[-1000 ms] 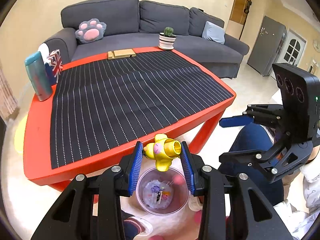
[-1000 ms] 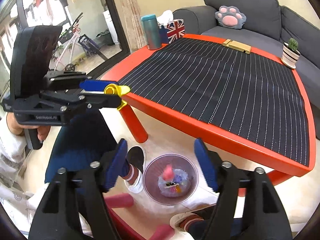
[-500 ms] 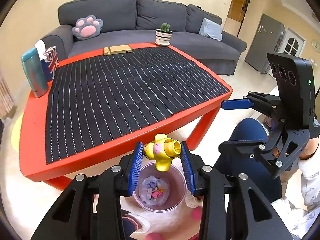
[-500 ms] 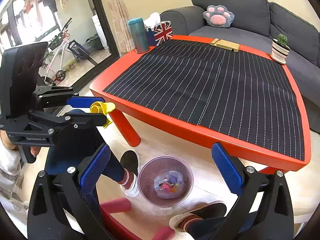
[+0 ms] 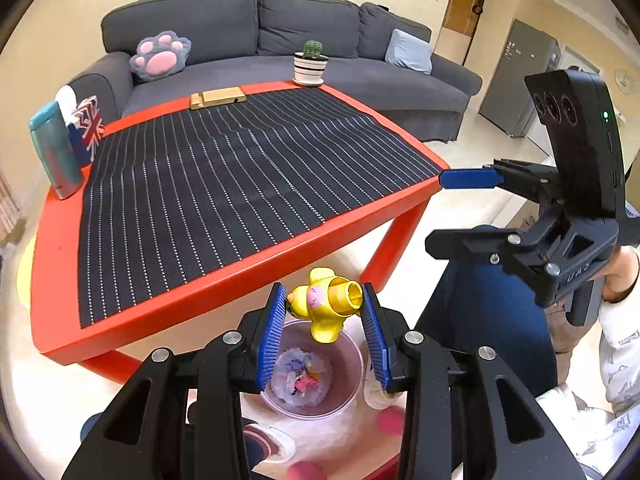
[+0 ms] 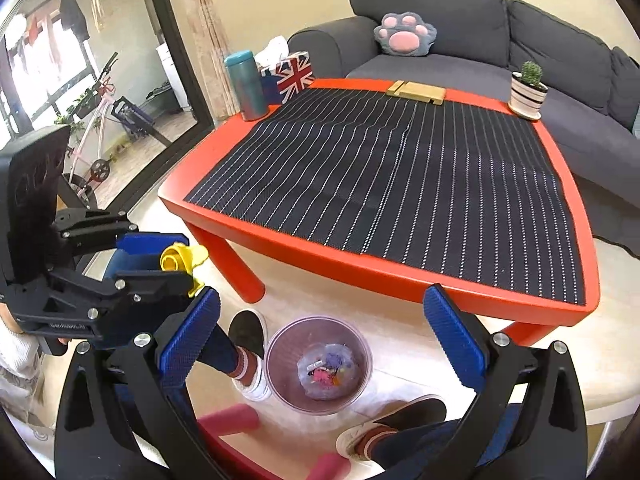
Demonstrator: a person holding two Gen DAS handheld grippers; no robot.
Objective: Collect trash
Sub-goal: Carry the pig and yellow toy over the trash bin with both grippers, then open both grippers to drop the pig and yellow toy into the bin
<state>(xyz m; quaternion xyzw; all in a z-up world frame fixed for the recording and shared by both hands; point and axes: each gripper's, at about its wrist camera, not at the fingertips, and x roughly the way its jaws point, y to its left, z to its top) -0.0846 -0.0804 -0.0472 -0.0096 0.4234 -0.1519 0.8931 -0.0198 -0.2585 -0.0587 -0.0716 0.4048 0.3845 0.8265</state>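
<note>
A red table (image 6: 400,276) carries a striped mat (image 6: 400,184); flask (image 6: 246,84), tissue box (image 6: 294,74), wooden stand (image 6: 416,92), cactus pot (image 6: 528,92) line its far edge

"GenRobot.AI" on left gripper (image 6: 182,264) body.

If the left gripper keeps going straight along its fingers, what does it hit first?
Probably the trash bin on the floor: the left gripper, shut on the yellow toy, points down into it. Depth is uncertain.

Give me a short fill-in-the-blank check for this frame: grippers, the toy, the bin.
1. The left gripper is shut on a ____ toy.
2. The right gripper is ____ and holds nothing.
3. The trash bin stands on the ____, not on the red table.

Missing words: yellow; open; floor
</note>
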